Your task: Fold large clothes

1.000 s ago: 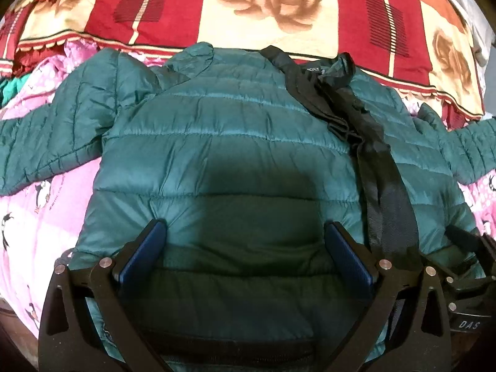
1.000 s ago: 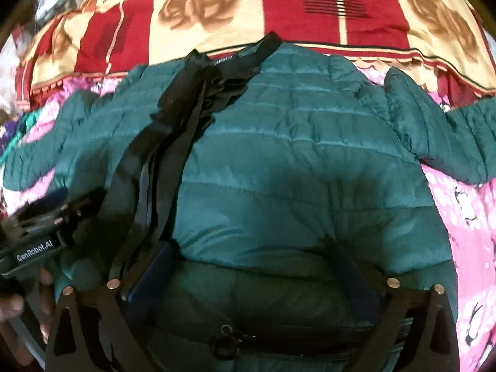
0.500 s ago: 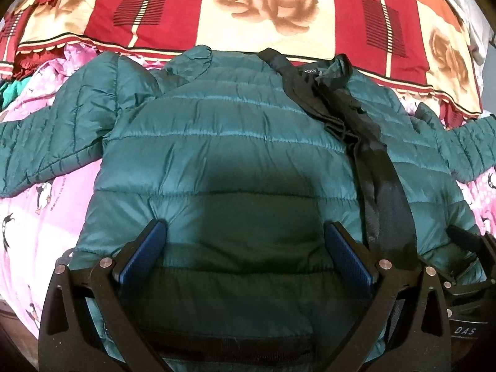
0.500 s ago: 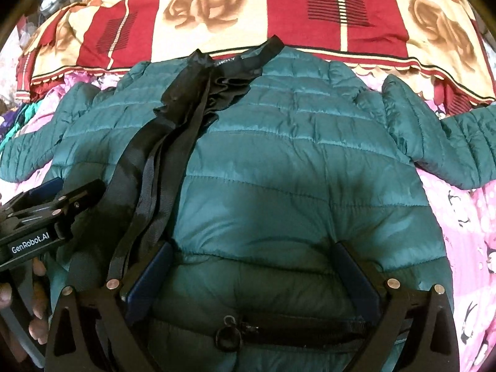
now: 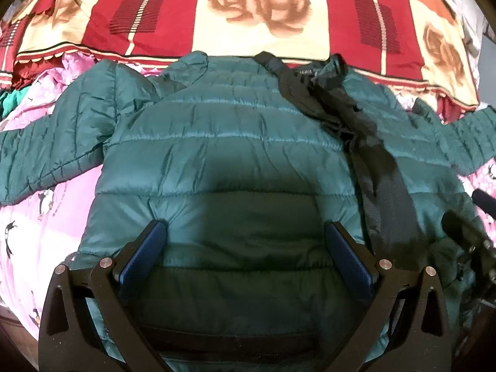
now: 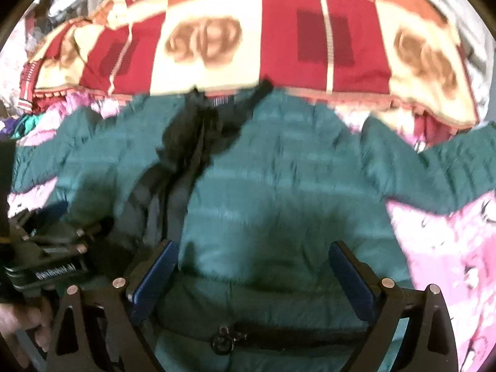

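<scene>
A dark green quilted puffer jacket point(image 5: 223, 155) lies spread flat on the bed, collar far, hem near, sleeves out to both sides. It also shows in the right wrist view point(image 6: 279, 179). A black front placket strip point(image 5: 372, 161) runs down its middle. My left gripper point(image 5: 245, 232) is open and empty, just above the jacket's lower left half. My right gripper point(image 6: 252, 254) is open and empty above the lower right half, near the hem's zipper pull point(image 6: 223, 342). Each gripper shows at the edge of the other's view.
A red and cream rose-patterned blanket point(image 5: 248, 15) covers the far part of the bed. A pink printed sheet point(image 5: 37, 217) lies under the jacket and shows at both sides point(image 6: 449, 248). Other clothes bunch at the far left point(image 6: 24, 127).
The right gripper has lifted and pulled back from the jacket, so more of the blanket shows and its view is blurred. The left gripper has barely moved. Both stay open.
</scene>
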Tool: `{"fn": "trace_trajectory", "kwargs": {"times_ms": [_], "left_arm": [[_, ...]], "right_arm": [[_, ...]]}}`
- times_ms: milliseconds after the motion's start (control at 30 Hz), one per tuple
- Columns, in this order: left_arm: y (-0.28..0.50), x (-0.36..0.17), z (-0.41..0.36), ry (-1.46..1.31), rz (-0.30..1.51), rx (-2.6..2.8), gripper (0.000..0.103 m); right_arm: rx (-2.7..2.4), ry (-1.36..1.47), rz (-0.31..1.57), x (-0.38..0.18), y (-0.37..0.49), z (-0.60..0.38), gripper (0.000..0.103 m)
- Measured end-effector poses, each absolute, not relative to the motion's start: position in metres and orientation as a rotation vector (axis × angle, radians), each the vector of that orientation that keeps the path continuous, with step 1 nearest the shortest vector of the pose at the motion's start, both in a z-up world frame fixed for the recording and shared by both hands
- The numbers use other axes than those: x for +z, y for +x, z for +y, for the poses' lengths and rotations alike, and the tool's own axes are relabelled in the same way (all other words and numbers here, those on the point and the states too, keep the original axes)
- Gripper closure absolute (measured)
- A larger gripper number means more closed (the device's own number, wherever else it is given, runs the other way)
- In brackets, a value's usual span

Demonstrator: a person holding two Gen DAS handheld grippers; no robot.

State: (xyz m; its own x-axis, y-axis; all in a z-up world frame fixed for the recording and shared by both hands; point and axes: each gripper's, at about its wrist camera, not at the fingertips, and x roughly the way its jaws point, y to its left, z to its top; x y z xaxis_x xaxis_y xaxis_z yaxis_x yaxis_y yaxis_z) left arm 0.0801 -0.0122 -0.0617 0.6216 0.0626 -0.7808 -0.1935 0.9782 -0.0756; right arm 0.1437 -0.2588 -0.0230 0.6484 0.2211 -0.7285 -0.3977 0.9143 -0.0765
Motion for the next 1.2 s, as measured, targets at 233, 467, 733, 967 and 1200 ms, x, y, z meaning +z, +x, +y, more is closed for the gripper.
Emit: {"fn": "trace_trajectory", "kwargs": {"times_ms": [233, 467, 733, 967, 1200], "left_arm": [[0.056, 0.001, 0.054, -0.272, 0.695, 0.209, 0.0], [0.016, 0.01, 0.182, -0.388, 0.638, 0.353, 0.0], [-0.055, -0.027, 0.295, -0.529, 0.533, 0.491, 0.0], [-0.102, -0.049, 0.376, -0.713, 0.413, 0.593, 0.001], [-0.068, -0.046, 0.401, -0.713, 0.445, 0.539, 0.001]], "right_arm": [[0.342, -0.268, 0.719, -0.01, 0.132, -0.26, 0.006], [0.364, -0.222, 0.702, -0.003, 0.124, -0.266, 0.006], [0.375, -0.224, 0.687, -0.001, 0.114, -0.263, 0.006], [0.419, -0.226, 0.645, 0.002, 0.096, -0.252, 0.006], [0.425, -0.271, 0.686, -0.01, 0.101, -0.238, 0.006]]}}
